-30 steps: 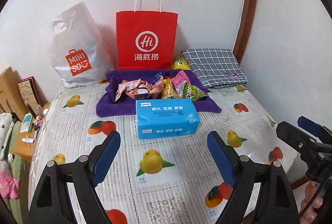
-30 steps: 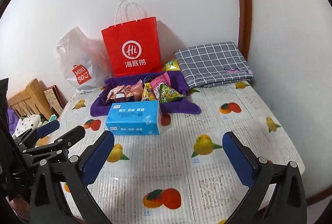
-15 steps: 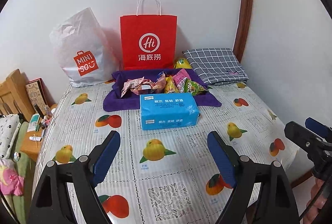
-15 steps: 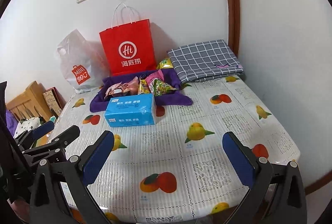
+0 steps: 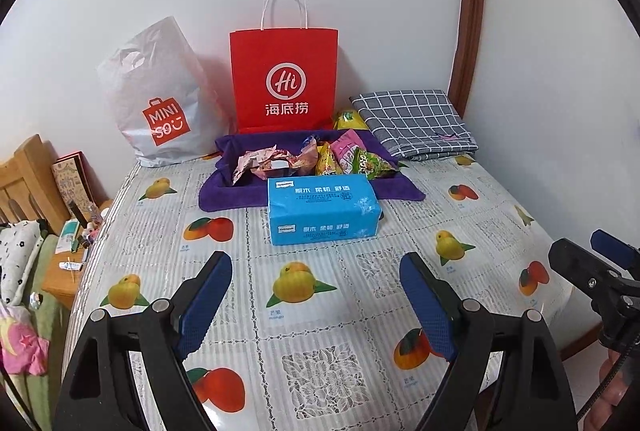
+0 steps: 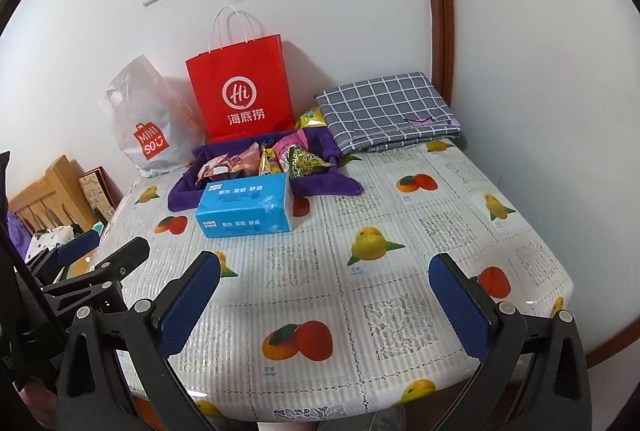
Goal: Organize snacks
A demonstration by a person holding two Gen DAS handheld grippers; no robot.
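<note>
Several snack packets (image 5: 316,159) (image 6: 276,159) lie piled on a purple cloth (image 5: 224,191) (image 6: 188,187) at the far side of the table. A blue tissue pack (image 5: 322,209) (image 6: 246,205) stands in front of them. A yellow packet (image 5: 348,119) (image 6: 310,117) lies behind the cloth. My left gripper (image 5: 316,263) hovers open over the near half of the table, nothing between its blue pads. My right gripper (image 6: 324,263) is open too and empty, well short of the snacks. Each gripper shows at the edge of the other's view.
A red paper bag (image 5: 284,75) (image 6: 240,91) and a white plastic bag (image 5: 160,99) (image 6: 148,123) stand against the wall. A folded grey checked cloth (image 5: 412,123) (image 6: 384,111) lies at the back right. A fruit-print tablecloth (image 5: 312,311) (image 6: 360,291) covers the table; wooden furniture (image 5: 28,175) stands left.
Both grippers have drawn back from the snacks toward the near table edge, so more tablecloth shows. Their jaws stay open alike.
</note>
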